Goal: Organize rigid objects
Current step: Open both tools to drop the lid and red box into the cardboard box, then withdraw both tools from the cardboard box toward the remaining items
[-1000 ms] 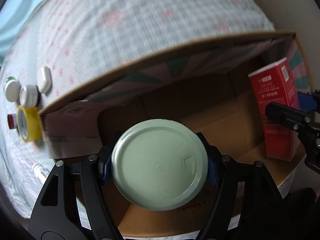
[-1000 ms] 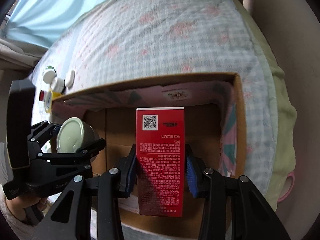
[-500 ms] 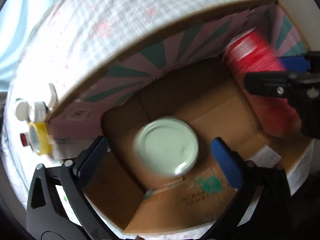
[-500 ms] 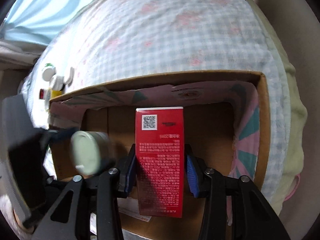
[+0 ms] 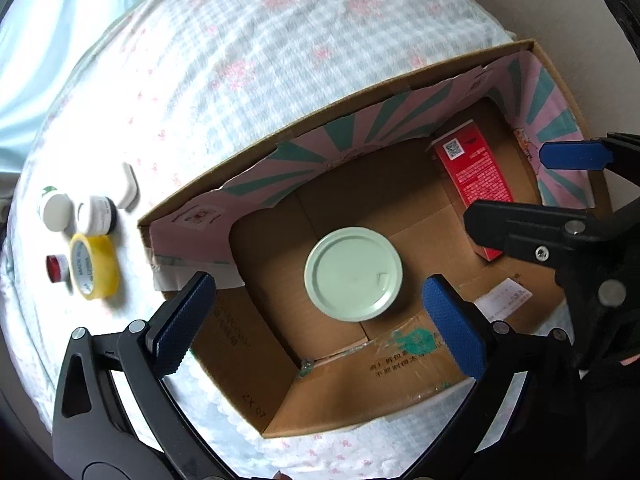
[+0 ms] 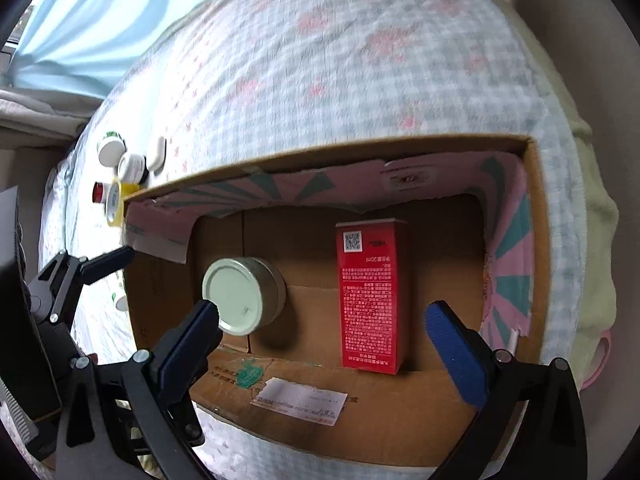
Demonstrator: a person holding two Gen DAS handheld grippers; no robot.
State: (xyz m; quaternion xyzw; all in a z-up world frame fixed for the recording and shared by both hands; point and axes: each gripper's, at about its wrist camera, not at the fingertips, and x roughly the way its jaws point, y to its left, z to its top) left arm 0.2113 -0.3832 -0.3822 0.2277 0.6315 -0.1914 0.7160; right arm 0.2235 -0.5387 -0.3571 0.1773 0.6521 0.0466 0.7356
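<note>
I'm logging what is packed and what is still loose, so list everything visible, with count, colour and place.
cardboard box: 1, brown with pink-and-teal flaps, on the bedspread
tin: 1, pale green lid, on the box floor
carton: 1, red, inside the box, right of the tin
tape roll: 1, yellow, on the bedspread left of the box
small jars: 2, white lids, beyond the tape roll
red cap: 1, left of the tape roll
white piece: 1, beside the small jars
bedspread: 1, checked, pink flowers
left tongs: open, above the box
right tongs: open, above the box

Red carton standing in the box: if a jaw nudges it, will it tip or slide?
The red carton stands on its small end, tall and narrow, so it probably tips rather than slides. Its flat faces look stiff. It is likely light, being thin card.
</note>
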